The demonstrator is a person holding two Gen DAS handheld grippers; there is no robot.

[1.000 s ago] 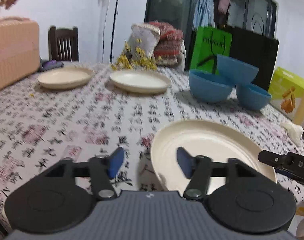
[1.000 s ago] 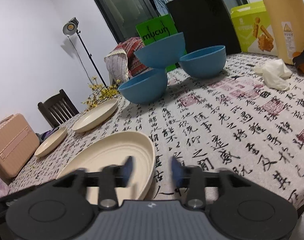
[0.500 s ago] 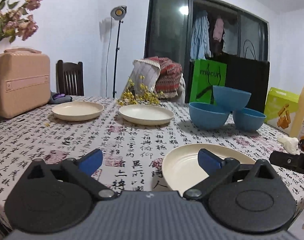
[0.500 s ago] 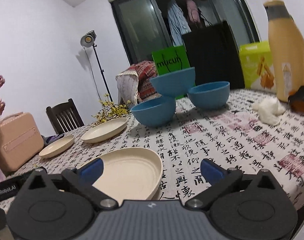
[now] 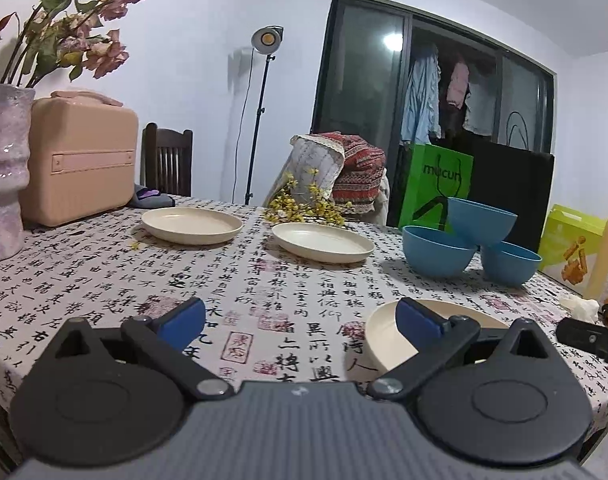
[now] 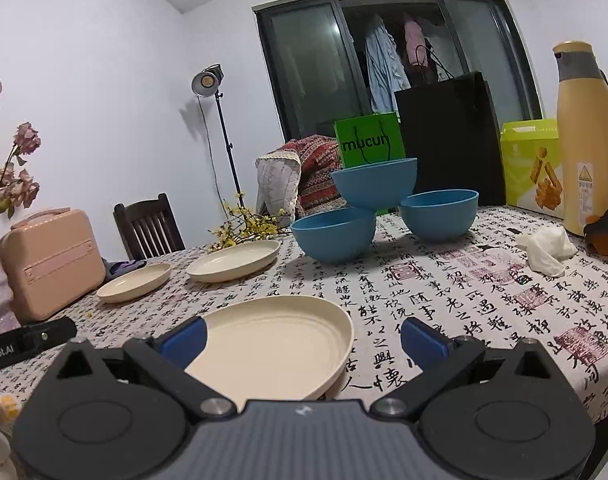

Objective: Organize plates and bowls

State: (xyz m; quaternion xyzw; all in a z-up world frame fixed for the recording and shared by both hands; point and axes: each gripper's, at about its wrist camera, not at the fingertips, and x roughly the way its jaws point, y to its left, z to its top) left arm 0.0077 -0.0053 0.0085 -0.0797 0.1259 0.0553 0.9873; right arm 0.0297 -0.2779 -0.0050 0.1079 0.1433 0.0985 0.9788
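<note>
Left tongs spread wide, jaws lately swung apart, nothing between the blue pads but patterned cloth; right tongs likewise spread wide, lately opened, gripping nothing. Nearest cream plate flat on the desk, close to the near edge, its left rim behind the right tongs' left pad, its right rim reaching into the gap between the pads without touching either. Same plate partly behind the left tongs' right pad in the left wrist view. Beyond this plate, an open strip of cloth, then two more cream plates lying apart side by side: middle plate and far plate, the far one further left, near the pink case. Right of the middle plate, three blue bowls: two on the cloth, left bowl and right bowl, with a top bowl perched tilted across their rims. Right of the bowls, a crumpled white tissue and a tall beige flask near the desk's right edge. Wide bare cloth between nearest plate and tissue. Yellow flower sprigs just behind the middle plate, at the far edge.
</note>
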